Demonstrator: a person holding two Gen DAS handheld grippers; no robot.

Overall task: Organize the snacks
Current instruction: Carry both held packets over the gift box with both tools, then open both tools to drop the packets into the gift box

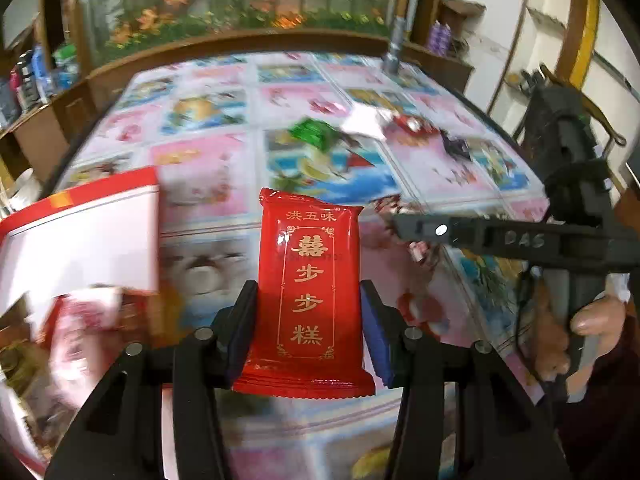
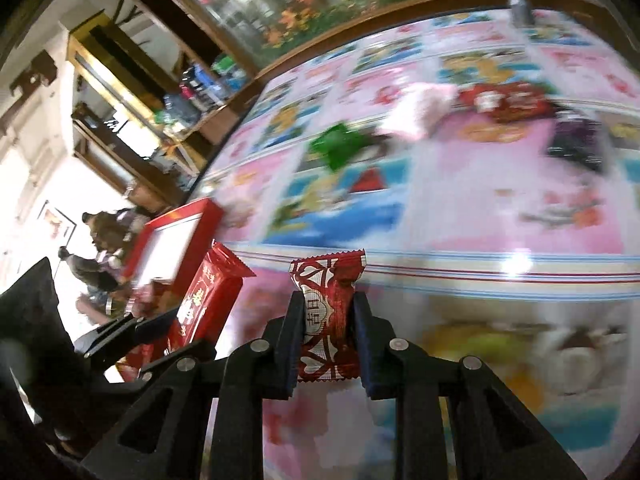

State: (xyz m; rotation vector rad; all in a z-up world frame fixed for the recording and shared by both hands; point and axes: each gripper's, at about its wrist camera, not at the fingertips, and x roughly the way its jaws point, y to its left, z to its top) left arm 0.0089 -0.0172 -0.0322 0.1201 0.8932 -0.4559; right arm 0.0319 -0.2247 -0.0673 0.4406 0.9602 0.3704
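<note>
Red cake packet (image 1: 310,280) up off the tabletop (image 1: 224,184), clamped in the left gripper (image 1: 310,312); small red-and-white candy (image 2: 326,320) nipped in the right gripper (image 2: 325,332). Red box (image 1: 84,236) sits left. Risk: both crowd the box and collide, or slick wrappers slip.

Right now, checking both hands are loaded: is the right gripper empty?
No, the right gripper pinches a small red-and-white candy between its pads.

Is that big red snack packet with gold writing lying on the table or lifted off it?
Lifted. The red packet stands upright, pinched between the left hand-held gripper pads, with the tablecloth behind and below it.
</note>
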